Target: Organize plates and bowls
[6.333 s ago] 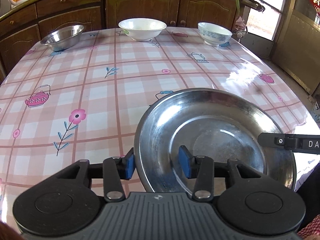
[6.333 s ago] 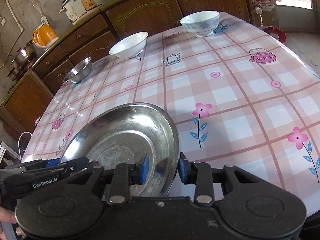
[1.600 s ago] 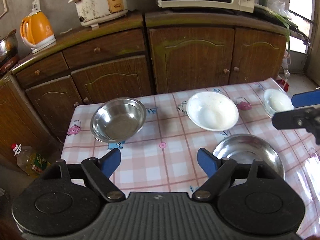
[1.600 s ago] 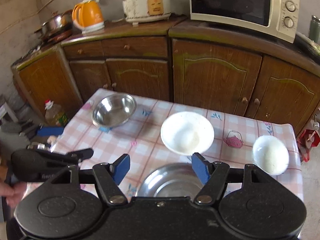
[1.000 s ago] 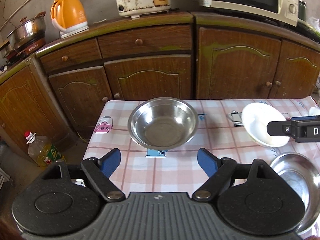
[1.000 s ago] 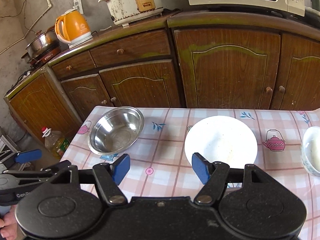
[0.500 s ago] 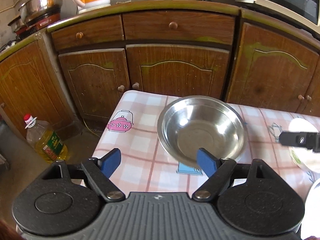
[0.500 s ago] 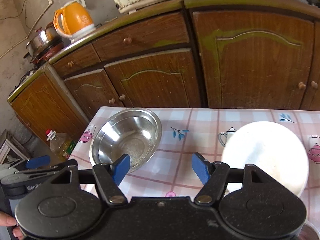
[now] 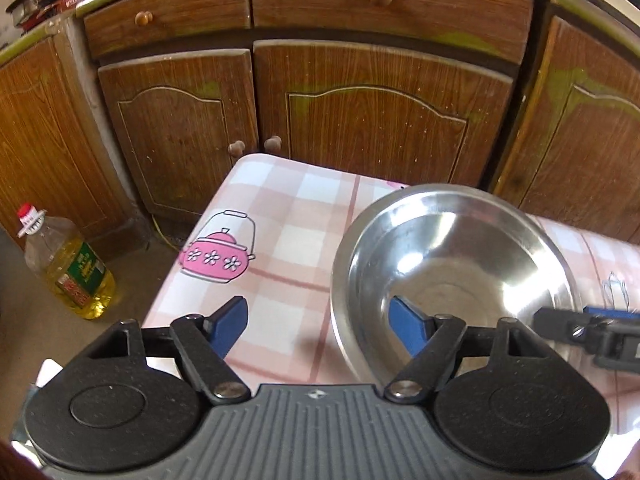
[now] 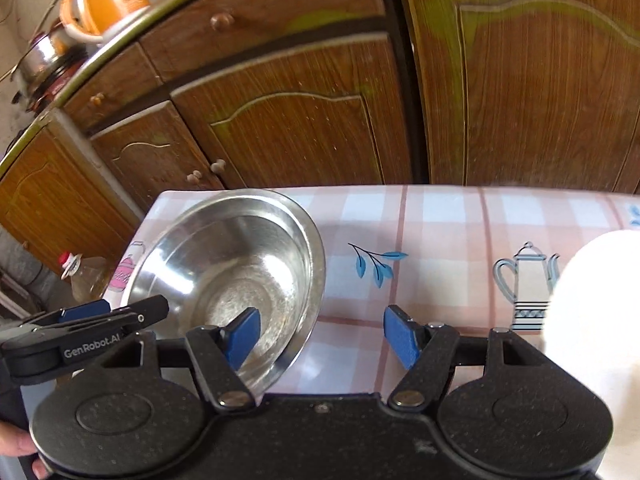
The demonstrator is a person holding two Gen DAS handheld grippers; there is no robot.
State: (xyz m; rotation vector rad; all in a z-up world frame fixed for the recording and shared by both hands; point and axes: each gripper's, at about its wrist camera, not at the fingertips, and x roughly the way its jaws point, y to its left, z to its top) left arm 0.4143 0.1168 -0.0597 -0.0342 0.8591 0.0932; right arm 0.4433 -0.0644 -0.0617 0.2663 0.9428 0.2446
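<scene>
A steel bowl [image 9: 452, 276] stands near the far corner of the checked table [image 9: 280, 200]. My left gripper [image 9: 318, 324] straddles the bowl's left rim, one blue pad inside and one outside. Its jaws are closing, and the pads stand clear of the metal. In the right wrist view the same steel bowl [image 10: 228, 276] has its right rim between the pads of my right gripper [image 10: 322, 336], which is open and not touching it. The left gripper [image 10: 80, 332] shows at that view's left. A white bowl [image 10: 592, 320] is cut off at the right edge.
Wooden cabinets [image 9: 360, 120] rise close behind the table's far edge. An oil bottle [image 9: 66, 268] stands on the floor left of the table. An orange kettle [image 10: 100, 0] and a pot [image 10: 40, 60] sit on the counter.
Both grippers have come forward and down onto the steel bowl, which now fills much of each view. Each now has a rim between its pads. The left jaws have narrowed a little.
</scene>
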